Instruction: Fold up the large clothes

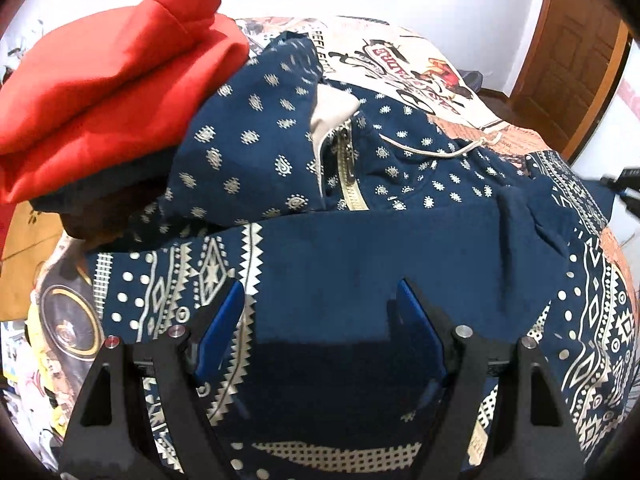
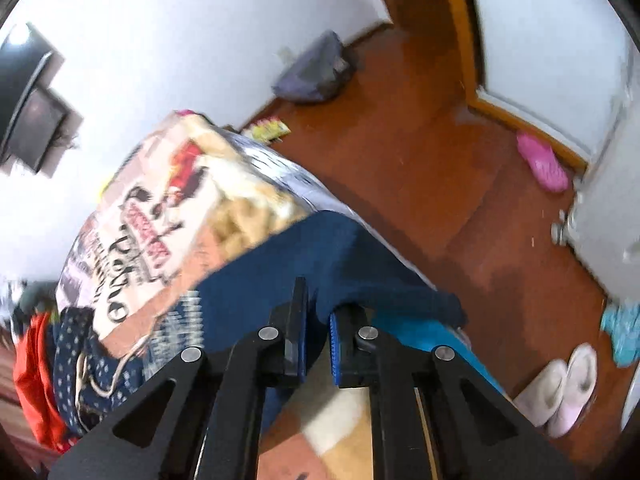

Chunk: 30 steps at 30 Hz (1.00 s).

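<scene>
Bed: I see the printed bedspread (image 1: 404,60) under everything, its far edge dropping to a brown wood floor (image 2: 460,200).
Navy hoodie: the garment (image 1: 360,248) lies spread on the bed with its zipper (image 1: 348,168) facing up; a plain blue panel is folded across the patterned body.
Red garment: a folded red piece (image 1: 108,92) sits at my far left, overlapping the hoodie's hood.
Left gripper: mine (image 1: 320,316) hovers over the plain panel, jaws wide apart, nothing between them.
Right gripper: mine (image 2: 318,320) has its jaws pinched on a navy fold of the hoodie (image 2: 320,260) at the bed's edge.
Floor items: pale slippers (image 2: 560,388) and a pink shoe (image 2: 540,162) lie well apart.
</scene>
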Motion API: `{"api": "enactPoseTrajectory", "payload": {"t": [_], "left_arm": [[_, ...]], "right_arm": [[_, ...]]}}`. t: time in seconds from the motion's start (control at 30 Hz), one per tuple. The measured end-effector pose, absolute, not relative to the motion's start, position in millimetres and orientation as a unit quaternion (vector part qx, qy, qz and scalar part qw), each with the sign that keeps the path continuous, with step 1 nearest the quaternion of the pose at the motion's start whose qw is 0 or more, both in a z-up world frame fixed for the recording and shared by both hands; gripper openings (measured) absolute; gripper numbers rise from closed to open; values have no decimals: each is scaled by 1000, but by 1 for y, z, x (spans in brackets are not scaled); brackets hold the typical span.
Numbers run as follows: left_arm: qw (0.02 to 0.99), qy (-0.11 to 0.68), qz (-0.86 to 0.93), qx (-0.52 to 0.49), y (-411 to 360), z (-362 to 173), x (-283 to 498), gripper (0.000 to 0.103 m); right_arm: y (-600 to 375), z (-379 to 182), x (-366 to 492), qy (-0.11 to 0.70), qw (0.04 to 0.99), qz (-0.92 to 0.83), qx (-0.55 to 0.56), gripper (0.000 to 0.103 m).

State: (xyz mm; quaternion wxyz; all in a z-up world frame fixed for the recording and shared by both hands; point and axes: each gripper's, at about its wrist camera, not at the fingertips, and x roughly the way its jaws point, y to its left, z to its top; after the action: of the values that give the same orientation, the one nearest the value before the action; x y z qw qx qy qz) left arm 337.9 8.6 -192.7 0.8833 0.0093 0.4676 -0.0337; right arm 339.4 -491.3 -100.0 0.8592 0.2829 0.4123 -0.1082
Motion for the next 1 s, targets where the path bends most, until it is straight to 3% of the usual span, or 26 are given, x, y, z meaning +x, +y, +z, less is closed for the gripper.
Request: {"api": "enactPoseTrajectory", "payload": {"t": [0.3, 0.5, 0.73, 1.0], "left_arm": [[894, 446, -33, 12, 16, -177, 325, 78], [900, 433, -36, 29, 18, -171, 315, 78], [903, 427, -37, 13, 34, -170, 301, 78], [895, 446, -29, -9, 53, -184, 292, 78]], "right_arm": [[-404, 11, 331, 327, 924, 14, 200, 8], [-325, 42, 334, 324, 926, 117, 155, 8], [-239, 1, 344, 397, 888, 199, 119, 8], [-163, -93, 333, 526, 818, 234, 31, 8]]}}
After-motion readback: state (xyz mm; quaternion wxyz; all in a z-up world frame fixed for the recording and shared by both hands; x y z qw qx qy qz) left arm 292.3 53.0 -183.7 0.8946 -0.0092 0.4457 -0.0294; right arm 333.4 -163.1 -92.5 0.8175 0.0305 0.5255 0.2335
